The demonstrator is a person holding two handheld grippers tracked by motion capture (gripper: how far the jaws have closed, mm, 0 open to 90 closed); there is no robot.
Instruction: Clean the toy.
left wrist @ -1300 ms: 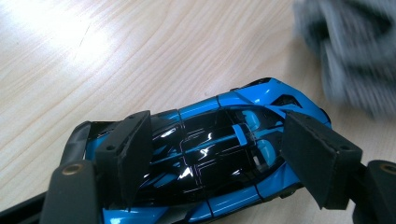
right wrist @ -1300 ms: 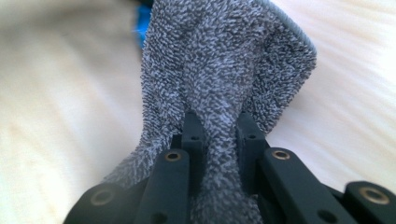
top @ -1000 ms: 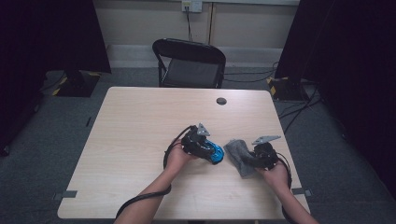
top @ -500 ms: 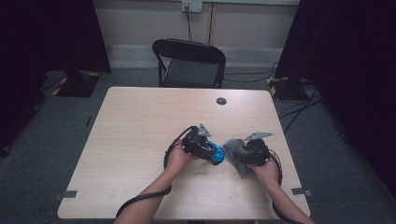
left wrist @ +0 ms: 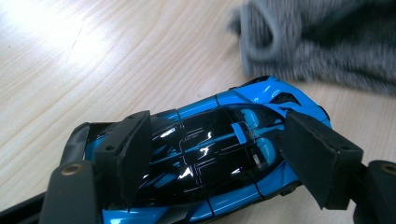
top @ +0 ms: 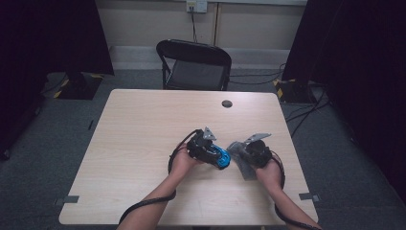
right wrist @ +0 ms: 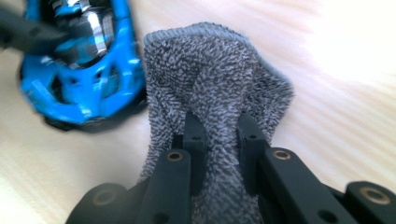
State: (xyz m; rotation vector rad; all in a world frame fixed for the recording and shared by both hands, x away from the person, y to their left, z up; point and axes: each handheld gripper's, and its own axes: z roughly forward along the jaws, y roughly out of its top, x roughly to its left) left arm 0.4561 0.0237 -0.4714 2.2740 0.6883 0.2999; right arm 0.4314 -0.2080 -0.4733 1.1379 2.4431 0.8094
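Left gripper (left wrist: 210, 154): jaws wide, clamped across car (left wrist: 205, 154) on table (top: 143, 134). Right gripper (right wrist: 219, 140): jaws just closed, pinching cloth (right wrist: 210, 88) just beside car nose. Risks: thin fold slips out mid-wipe; cloth drag twists glossy car from left grip.

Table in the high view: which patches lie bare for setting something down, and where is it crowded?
Bare: the table's left half and the far strip around the round grommet. Crowded: near right, where the left gripper clamps the blue toy car beside the grey cloth.
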